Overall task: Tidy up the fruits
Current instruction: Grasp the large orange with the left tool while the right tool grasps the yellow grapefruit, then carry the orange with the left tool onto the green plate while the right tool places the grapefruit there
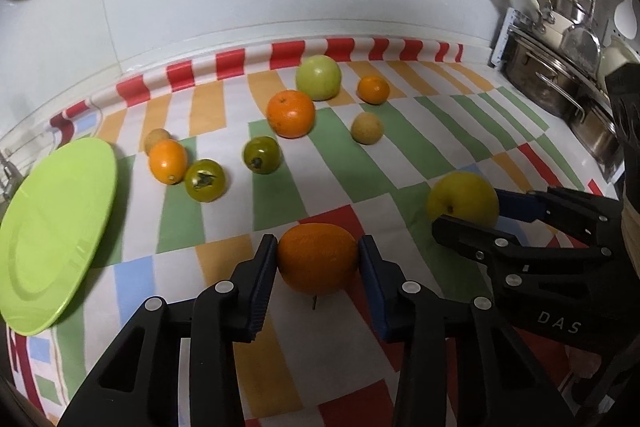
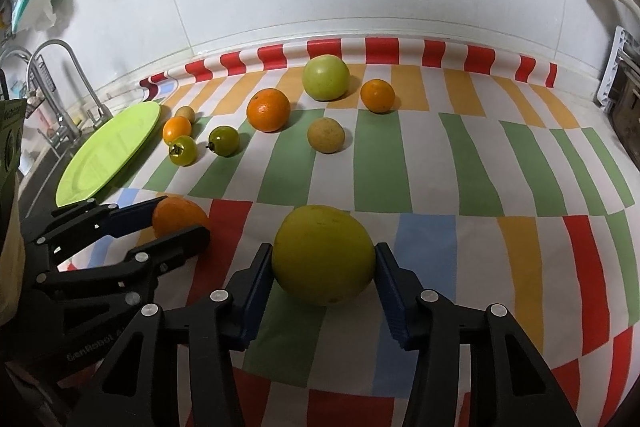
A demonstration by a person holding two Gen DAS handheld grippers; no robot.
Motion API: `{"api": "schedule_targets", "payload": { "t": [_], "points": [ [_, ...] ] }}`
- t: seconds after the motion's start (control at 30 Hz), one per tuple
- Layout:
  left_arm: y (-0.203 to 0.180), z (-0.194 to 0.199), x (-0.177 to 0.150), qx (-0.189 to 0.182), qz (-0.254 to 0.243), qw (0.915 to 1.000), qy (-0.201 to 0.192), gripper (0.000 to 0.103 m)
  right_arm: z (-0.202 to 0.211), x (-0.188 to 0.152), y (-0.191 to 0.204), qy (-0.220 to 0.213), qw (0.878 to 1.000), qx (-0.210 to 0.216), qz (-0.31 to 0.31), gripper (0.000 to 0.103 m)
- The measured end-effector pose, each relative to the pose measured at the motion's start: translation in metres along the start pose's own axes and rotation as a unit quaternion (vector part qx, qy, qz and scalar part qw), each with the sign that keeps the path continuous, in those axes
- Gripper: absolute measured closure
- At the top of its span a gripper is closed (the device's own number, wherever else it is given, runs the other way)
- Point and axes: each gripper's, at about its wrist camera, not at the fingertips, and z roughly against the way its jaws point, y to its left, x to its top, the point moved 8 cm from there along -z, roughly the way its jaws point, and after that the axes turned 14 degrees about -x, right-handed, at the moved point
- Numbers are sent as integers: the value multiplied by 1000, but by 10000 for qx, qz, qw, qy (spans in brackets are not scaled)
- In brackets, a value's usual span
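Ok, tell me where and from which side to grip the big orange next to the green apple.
Take the big orange across its widest middle, fingers on its left and right flanks, coming down from above and the front. It is round and sits free on the cloth. The green apple crowds its back right and a green tomato its front left, so a steep approach seems safest.

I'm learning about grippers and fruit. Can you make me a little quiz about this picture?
1. True or false: the flat green plate holds fruit.
2. Which fruit sits between the left gripper pads: A round orange, B yellow-green apple, C dark green tomato?
3. What fruit is the right gripper around?

Key: 1 false; 2 A; 3 the yellow-green apple.
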Motion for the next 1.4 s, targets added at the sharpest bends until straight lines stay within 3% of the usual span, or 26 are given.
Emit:
{"api": "schedule_targets", "payload": {
  "t": [0.73, 1.4],
  "points": [
    [19, 115, -11, 515, 313, 9946, -843, 63, 84, 14, 53, -764, 9961, 326, 312, 53],
    [109, 186, 0, 989, 330, 9866, -1255, 63, 115, 62, 164, -1409, 9842, 802, 716, 53]
  ]
}}
